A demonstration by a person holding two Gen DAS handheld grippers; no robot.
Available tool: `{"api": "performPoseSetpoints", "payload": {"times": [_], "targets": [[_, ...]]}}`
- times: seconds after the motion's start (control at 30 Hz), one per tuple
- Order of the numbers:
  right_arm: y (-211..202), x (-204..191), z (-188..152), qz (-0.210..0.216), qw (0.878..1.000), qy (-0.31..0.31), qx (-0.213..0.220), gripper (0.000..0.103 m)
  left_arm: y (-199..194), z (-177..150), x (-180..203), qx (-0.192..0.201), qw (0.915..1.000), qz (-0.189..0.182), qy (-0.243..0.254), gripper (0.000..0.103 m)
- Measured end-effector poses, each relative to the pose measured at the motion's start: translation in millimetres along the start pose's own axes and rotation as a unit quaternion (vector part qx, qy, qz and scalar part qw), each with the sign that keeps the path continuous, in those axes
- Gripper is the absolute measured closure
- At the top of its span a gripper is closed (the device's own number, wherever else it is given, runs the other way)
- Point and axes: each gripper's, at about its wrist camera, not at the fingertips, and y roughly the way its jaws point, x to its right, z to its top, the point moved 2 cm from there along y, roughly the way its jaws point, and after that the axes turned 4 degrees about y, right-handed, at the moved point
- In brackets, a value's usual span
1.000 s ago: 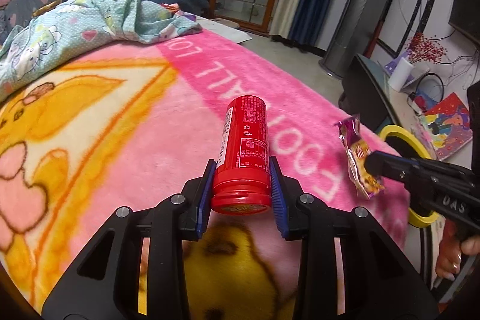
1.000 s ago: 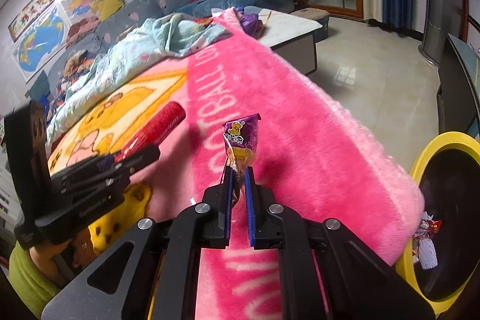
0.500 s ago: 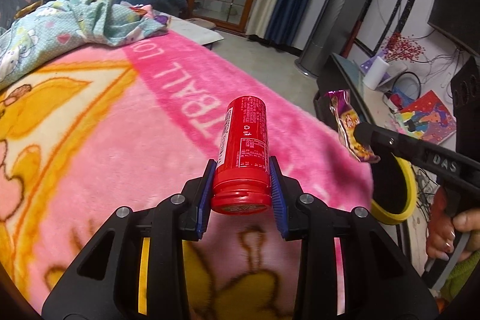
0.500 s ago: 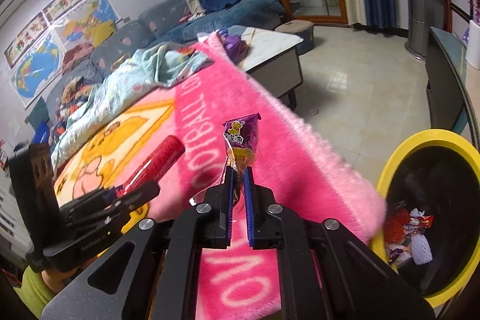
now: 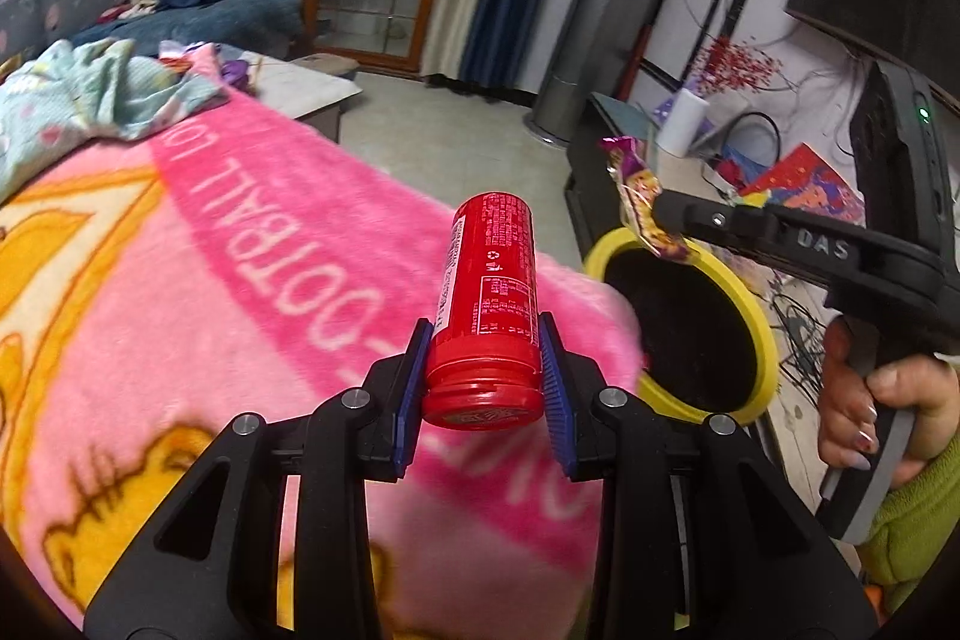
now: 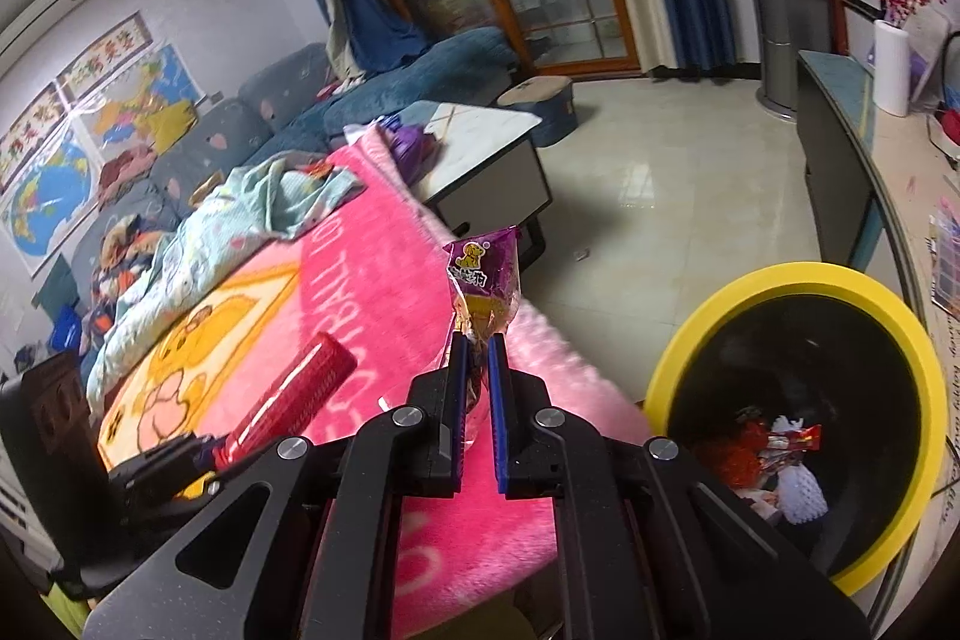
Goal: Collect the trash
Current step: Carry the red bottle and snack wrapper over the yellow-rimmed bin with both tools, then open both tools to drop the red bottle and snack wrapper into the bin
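The left gripper (image 5: 485,367) is clamped on a red bottle (image 5: 487,298), its blue pads pressing the sides near the capped end, so the jaws stand only as far apart as the bottle is wide. The bottle points away from the camera, held in the air above the pink blanket (image 5: 252,292), close to the blanket's edge.

The right gripper (image 6: 478,349) is pinched almost together on the lower end of a purple snack wrapper (image 6: 485,280), which stands up from between the pads. In the left wrist view the same gripper (image 5: 657,214) carries the wrapper (image 5: 639,196) just above the near rim of the bin, and a hand (image 5: 876,412) with a green sleeve grips its handle.

The bin (image 6: 798,280) is round with a yellow rim and a dark inside, and stands on the floor just beside the blanket's edge. At its bottom lie several pieces of trash (image 6: 774,454): red wrappers and something white. In the left wrist view the bin (image 5: 756,328) lies to the right of the bottle, partly hidden behind the blanket.
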Motion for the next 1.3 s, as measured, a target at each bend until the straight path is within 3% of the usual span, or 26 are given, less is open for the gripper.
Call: {"api": "performPoseSetpoints", "payload": {"times": [0.7,1.3], "targets": [[-35.0,76.9,4.0,-0.048,0.995,0.075,0.045,0.096,13.6,3.1,69.5,0.003,0.9967,-0.038,0.071,0.076],[-46.3,156.3,-16.2,-0.096,0.984,0.142,0.043,0.096,57.4,6.3,129.8,-0.023,0.9889,-0.071,0.128,0.076]]}}
